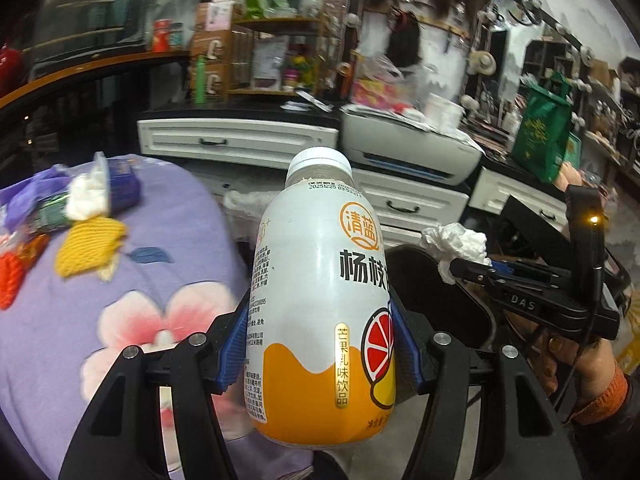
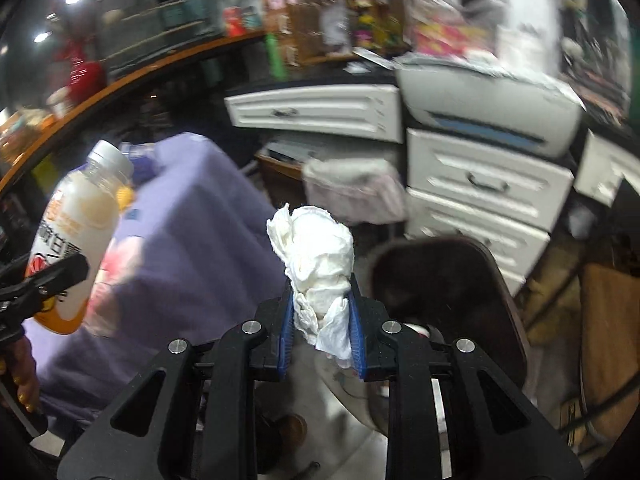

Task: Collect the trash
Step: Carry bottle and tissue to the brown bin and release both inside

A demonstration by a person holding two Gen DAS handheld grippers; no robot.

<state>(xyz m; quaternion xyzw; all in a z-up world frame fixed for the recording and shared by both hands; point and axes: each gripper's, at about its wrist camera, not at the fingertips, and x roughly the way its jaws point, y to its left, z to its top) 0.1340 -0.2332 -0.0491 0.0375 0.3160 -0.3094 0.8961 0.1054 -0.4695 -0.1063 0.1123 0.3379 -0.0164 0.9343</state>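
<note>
**Operator:** Bottle first. My left gripper (image 1: 320, 344) clamps the drink bottle (image 1: 320, 292) low on its body, cap upward, held in the air just beside the dark bin (image 1: 440, 280). I judge it rigid, smooth and probably light; the glossy label could slip, so the mid-body hold between the blue pads (image 1: 232, 344) suits it.

**Colleague:** And the other side?

**Operator:** My right gripper (image 2: 322, 336), jaws narrow, pinches a crumpled tissue (image 2: 316, 264) by its lower end, close above the bin (image 2: 460, 280). Soft, nearly weightless, it crushes anywhere. More wrappers (image 1: 48, 216) lie on the purple cloth (image 1: 120, 300), well away from the bin.
</note>
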